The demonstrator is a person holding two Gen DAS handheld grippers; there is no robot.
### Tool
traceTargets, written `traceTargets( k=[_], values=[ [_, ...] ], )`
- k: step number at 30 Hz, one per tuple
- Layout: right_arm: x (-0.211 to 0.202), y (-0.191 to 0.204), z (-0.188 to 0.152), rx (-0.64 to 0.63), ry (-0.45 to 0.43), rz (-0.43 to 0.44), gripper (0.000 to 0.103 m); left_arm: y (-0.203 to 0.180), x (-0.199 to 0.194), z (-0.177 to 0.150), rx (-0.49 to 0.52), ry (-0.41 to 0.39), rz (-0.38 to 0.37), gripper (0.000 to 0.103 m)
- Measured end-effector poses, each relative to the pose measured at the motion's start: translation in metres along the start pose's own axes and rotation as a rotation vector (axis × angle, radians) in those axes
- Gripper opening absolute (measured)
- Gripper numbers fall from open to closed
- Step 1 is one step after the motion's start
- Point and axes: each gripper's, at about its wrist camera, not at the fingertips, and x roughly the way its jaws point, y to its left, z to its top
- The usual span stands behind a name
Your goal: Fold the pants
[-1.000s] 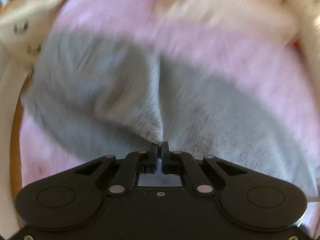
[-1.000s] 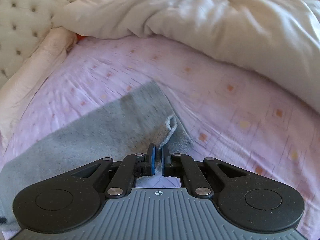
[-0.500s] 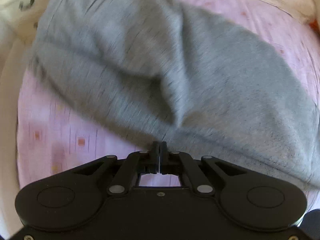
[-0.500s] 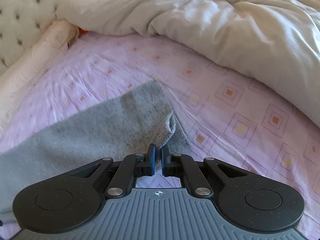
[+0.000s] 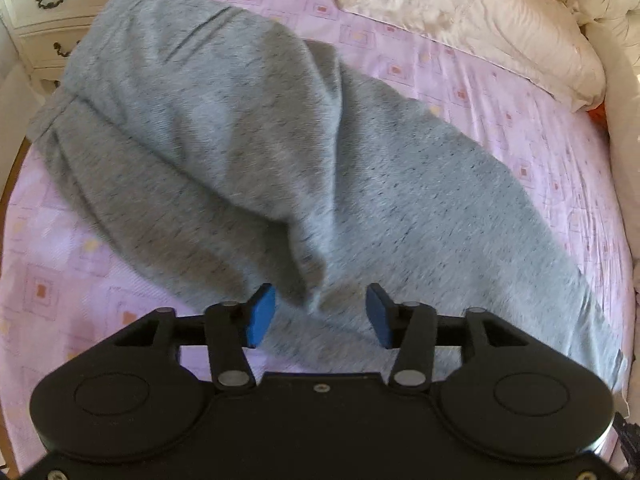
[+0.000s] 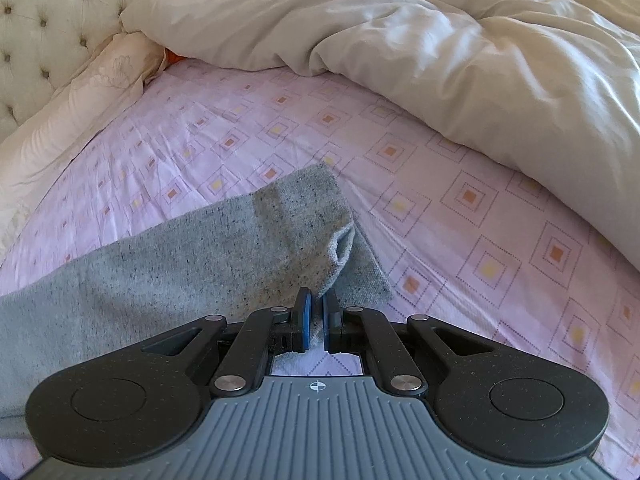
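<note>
Grey pants [image 5: 248,152] lie on the pink patterned bedsheet [image 5: 500,92], one leg folded over the other. In the left wrist view my left gripper [image 5: 320,314] is opening; a fold of grey cloth sits between its blue pads without being pressed. The right wrist view shows the leg cuffs [image 6: 320,220] stacked, the upper cuff's opening lifted. My right gripper [image 6: 316,316] is shut on the near edge of that cuff, pinching the grey fabric.
A cream duvet [image 6: 420,48] is heaped along the far side of the bed. A cream pillow [image 5: 480,20] lies by the tufted headboard [image 6: 44,32]. A white nightstand [image 5: 44,20] with dark handles stands beside the bed.
My left gripper has opened and let go of the grey fabric, which now lies folded over on the bed. The right gripper stays shut on the cuff.
</note>
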Motion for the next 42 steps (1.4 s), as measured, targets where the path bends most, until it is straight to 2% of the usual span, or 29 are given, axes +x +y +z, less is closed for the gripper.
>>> traceTargets(
  k=[4, 5, 6, 7, 10, 13, 16, 20, 24, 25, 27, 30, 32, 33, 38, 42],
  values=[
    [-0.003, 0.002, 0.006, -0.013, -0.015, 0.004, 0.006, -0.005, 0.017, 0.005, 0.001, 0.008, 0.057, 0.056],
    [-0.006, 0.003, 0.008, -0.018, -0.027, 0.008, 0.006, -0.006, 0.017, 0.007, -0.006, -0.012, 0.074, 0.034],
    [-0.012, 0.005, 0.011, -0.022, -0.051, 0.013, 0.006, -0.007, 0.017, 0.010, -0.020, -0.025, 0.075, 0.002],
    [-0.020, 0.007, 0.014, -0.026, -0.079, 0.021, 0.006, -0.009, 0.016, 0.012, -0.037, -0.025, 0.075, 0.005],
    [-0.044, 0.011, 0.015, -0.051, -0.138, 0.033, 0.006, -0.013, -0.019, 0.017, -0.066, -0.103, 0.034, 0.005],
    [-0.042, 0.004, 0.004, -0.063, -0.105, 0.010, 0.006, -0.016, -0.063, 0.015, -0.036, -0.167, -0.043, 0.005],
    [-0.014, -0.007, -0.011, -0.051, -0.015, -0.030, 0.006, -0.001, -0.067, 0.003, -0.016, -0.098, -0.020, 0.005],
    [-0.004, -0.012, -0.018, 0.003, 0.002, -0.032, 0.006, 0.015, -0.015, -0.006, -0.004, 0.043, 0.069, 0.006],
    [-0.012, -0.013, -0.012, 0.010, 0.030, -0.032, 0.009, 0.013, 0.012, -0.008, 0.015, 0.069, 0.104, 0.011],
    [-0.016, -0.012, -0.010, 0.000, 0.029, -0.041, 0.016, 0.011, 0.013, -0.009, 0.032, 0.078, 0.112, 0.015],
    [-0.023, -0.008, -0.005, -0.033, 0.003, -0.079, 0.023, 0.006, 0.006, -0.013, 0.085, 0.084, 0.111, 0.016],
    [-0.036, 0.004, 0.001, -0.089, -0.057, -0.115, 0.024, 0.003, -0.018, -0.015, 0.172, 0.049, 0.128, 0.021],
    [-0.046, 0.021, 0.005, -0.123, -0.091, -0.088, 0.024, 0.006, -0.036, -0.015, 0.214, 0.005, 0.116, 0.035],
    [-0.050, 0.029, 0.008, -0.139, -0.102, -0.070, 0.024, 0.010, -0.044, -0.014, 0.221, -0.012, 0.116, 0.038],
    [-0.060, 0.099, 0.011, -0.273, -0.125, 0.082, 0.025, 0.041, -0.062, 0.001, 0.208, -0.067, 0.152, 0.039],
    [-0.058, 0.173, -0.003, -0.414, -0.089, 0.237, 0.026, 0.079, -0.066, 0.018, 0.112, -0.085, 0.188, 0.039]
  ],
)
